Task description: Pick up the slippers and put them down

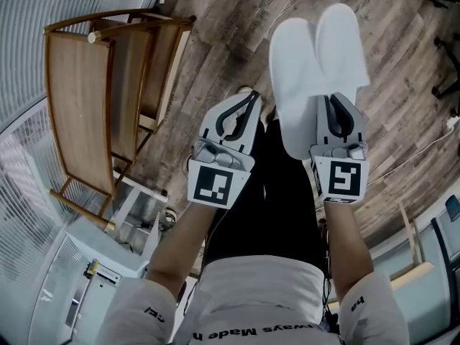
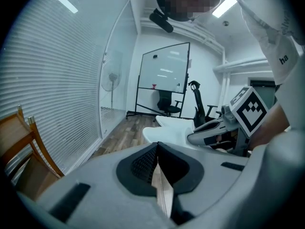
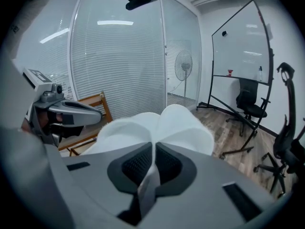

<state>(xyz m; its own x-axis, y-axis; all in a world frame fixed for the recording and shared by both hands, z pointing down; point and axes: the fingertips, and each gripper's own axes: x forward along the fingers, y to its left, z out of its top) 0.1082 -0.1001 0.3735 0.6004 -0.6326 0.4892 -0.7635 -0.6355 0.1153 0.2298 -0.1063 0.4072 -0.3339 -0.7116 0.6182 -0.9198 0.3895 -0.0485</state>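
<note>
The right hand-held gripper [image 3: 153,149] has its jaws pressed together on a pair of white slippers [image 3: 157,128], pinched at one end; the two fan apart beyond the pads, above the wooden floor [image 3: 238,137]. At the left edge the left hand-held gripper [image 3: 90,111] sits level, with a wooden chair [image 3: 95,103] behind it. Further back stand a fan [image 3: 183,66], a whiteboard [image 3: 240,46] and an office chair [image 3: 250,104].

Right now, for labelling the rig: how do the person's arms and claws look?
Both the left claw and right claw are grey plastic with black ridged pads; each carries a white cube with black square markers. Short white sleeves bear black lettering.
</note>
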